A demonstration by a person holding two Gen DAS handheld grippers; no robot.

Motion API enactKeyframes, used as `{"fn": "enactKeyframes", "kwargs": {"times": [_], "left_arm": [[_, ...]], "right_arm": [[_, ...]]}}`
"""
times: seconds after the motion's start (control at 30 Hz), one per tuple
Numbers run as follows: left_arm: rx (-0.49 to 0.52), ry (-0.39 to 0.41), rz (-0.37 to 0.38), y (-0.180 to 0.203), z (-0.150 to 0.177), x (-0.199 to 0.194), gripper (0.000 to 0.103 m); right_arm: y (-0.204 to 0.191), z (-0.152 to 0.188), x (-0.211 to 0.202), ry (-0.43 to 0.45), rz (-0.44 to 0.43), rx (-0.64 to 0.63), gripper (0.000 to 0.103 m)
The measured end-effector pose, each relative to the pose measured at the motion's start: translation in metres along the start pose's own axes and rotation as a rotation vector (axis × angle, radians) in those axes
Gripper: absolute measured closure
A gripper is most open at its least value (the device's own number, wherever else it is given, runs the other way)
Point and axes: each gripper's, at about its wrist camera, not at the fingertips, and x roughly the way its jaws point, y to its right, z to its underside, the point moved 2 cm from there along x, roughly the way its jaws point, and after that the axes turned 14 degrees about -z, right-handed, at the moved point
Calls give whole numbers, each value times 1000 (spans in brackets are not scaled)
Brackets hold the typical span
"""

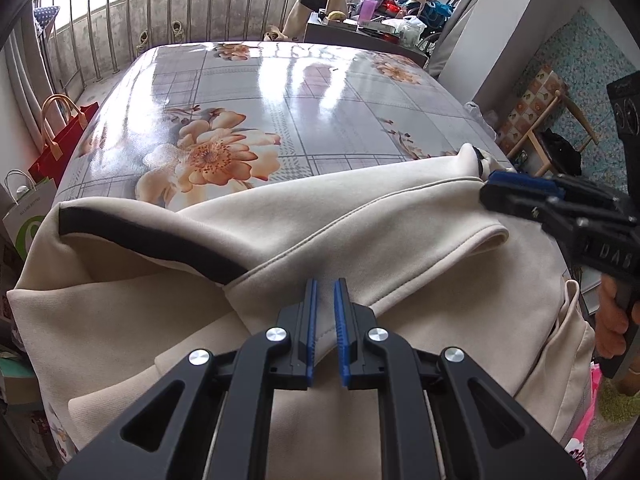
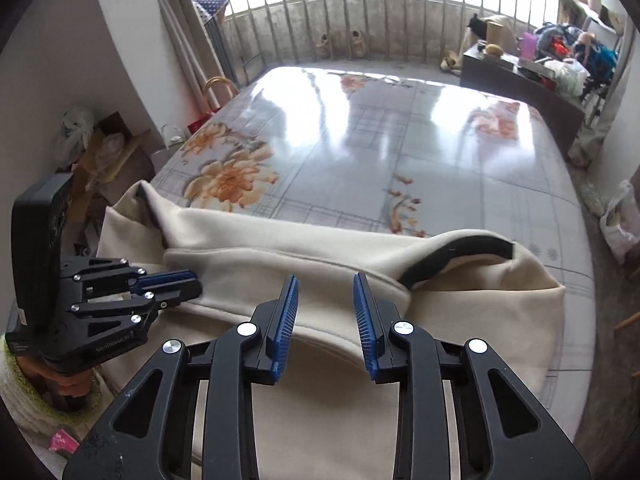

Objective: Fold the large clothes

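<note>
Across the near table edge lies the cream garment lengthwise; left gripper pinches it, right gripper parted.

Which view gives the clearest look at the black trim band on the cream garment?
The left wrist view: the black trim band runs long and unobstructed across the cream garment. The right wrist view shows only a shorter curved stretch, its lower end tucked under a fold.

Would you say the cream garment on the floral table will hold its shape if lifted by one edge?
Probably not: the cream garment already drapes in soft folds, so it would likely sag. The glossy floral table looks slick, so it may slide when pushed.
</note>
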Motion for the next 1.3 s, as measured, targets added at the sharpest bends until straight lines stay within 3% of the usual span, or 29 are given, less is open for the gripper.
{"fn": "enactKeyframes", "kwargs": {"times": [0.1, 0.17, 0.27, 0.33, 0.4, 0.5, 0.63, 0.7, 0.9, 1.0, 1.3], "left_arm": [[-13, 2, 8, -2, 0, 0, 93], [-22, -8, -3, -4, -1, -3, 93], [-45, 26, -33, -12, -3, -28, 92], [-65, 61, -27, -20, -1, -55, 92], [-78, 98, -37, -29, 7, -83, 86], [-111, 138, -69, -46, 33, -120, 81], [-169, 148, -118, -70, 85, -152, 80], [-195, 141, -133, -78, 113, -162, 80], [-268, 91, -163, -99, 181, -165, 80], [-306, 61, -143, -107, 200, -157, 80], [-331, 21, -36, -115, 212, -132, 80]], "right_arm": [[3, 14, 34, -75, -4, 18, 73], [3, 15, 25, -76, 10, 45, 73], [-6, 14, -11, 5, -15, 70, 66], [-15, 21, -35, 47, -2, 63, 53], [-26, 35, -51, 63, -18, 61, 48], [-45, 65, -61, 64, -63, 67, 36], [-72, 111, -55, 33, -95, 68, 33], [-84, 132, -52, 15, -62, 42, 33], [-102, 178, -42, -30, -29, 34, 32], [-92, 183, -43, -4, -65, 88, 31], [-95, 182, -42, -24, -42, 94, 29]]}}
